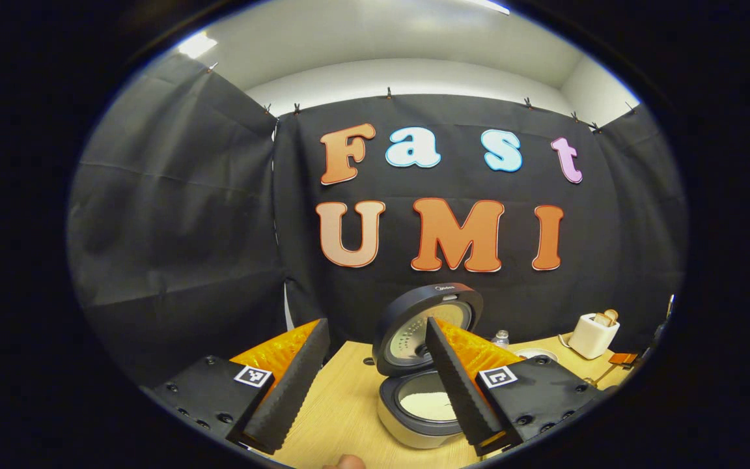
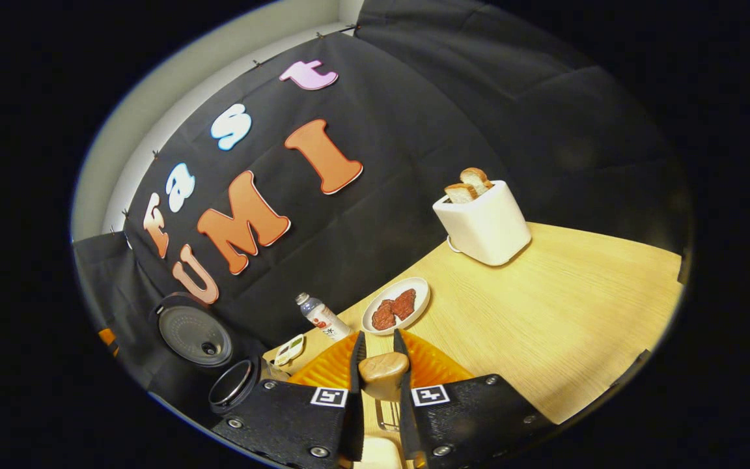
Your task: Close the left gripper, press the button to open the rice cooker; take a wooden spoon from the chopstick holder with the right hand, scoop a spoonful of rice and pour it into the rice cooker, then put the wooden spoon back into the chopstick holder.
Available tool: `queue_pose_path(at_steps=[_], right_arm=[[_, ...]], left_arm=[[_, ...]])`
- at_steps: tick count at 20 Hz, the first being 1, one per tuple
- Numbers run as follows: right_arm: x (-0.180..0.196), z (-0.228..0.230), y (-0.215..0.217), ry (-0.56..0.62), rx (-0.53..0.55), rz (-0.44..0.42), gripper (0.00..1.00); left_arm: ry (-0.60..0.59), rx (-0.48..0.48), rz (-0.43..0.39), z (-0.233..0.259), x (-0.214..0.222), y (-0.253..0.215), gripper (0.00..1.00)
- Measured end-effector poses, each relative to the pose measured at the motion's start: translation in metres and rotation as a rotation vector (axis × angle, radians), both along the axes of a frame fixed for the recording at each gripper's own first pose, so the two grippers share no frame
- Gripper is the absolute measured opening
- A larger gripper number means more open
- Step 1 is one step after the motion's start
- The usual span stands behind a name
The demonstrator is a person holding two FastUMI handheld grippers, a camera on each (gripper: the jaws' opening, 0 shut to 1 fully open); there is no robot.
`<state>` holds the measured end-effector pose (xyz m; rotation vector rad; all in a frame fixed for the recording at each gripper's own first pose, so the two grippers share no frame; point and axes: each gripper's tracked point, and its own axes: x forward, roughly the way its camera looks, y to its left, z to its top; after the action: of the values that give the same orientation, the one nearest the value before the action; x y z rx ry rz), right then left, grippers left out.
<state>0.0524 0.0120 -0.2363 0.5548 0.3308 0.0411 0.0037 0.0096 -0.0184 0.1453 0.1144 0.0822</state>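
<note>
- My left gripper [image 1: 375,384] has its 2 fingers spread wide, nothing between them; it hangs above the near edge of the wooden table [image 1: 342,404].
- In the left gripper view the rice cooker [image 1: 414,417] sits on the table straight ahead, between my fingers and partly behind the right one.
- Its lid [image 1: 424,326] stands open and upright; the inner pot shows a white layer that looks like rice [image 1: 428,405].
- A white toaster [image 1: 593,333] with bread in its slots stands far to the right on the table, well apart from the cooker.
- My right gripper [image 2: 380,371] has its 2 fingers drawn close together on the wooden spoon [image 2: 383,374]; both dark pads press against the pale wooden end that shows between them.
- More pale wood shows lower in the gap, at the bottom edge; I cannot tell which part of the spoon it is.
- A wire piece just under the spoon may be the chopstick holder [image 2: 385,413]; the view is too tight to be sure.
- In the right gripper view the cooker's open lid shows at far left, with the pot rim just beside my left finger.
- Beyond my fingertips: a small bottle [image 2: 321,317], and a white plate [image 2: 396,305] with 2 reddish pieces, near each other.
- The toaster stands farther back by the black cloth wall.
</note>
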Motion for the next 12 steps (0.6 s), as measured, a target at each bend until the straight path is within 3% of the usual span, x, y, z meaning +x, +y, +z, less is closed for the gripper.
queue_pose_path(at_steps=[4, 6, 12], right_arm=[[0.003, 0.003, 0.002, 0.002, -0.035, -0.008, 0.22], [0.001, 0.01, 0.002, -0.002, -0.047, -0.006, 0.17], [-0.006, 0.077, 0.019, -0.089, -0.133, 0.005, 0.15]], left_arm=[[0.008, 0.0, 0.013, -0.006, 0.002, 0.013, 1.0], [0.01, 0.0, 0.023, -0.006, 0.004, 0.017, 1.0], [0.012, -0.03, -0.028, -0.01, 0.002, 0.016, 1.0]])
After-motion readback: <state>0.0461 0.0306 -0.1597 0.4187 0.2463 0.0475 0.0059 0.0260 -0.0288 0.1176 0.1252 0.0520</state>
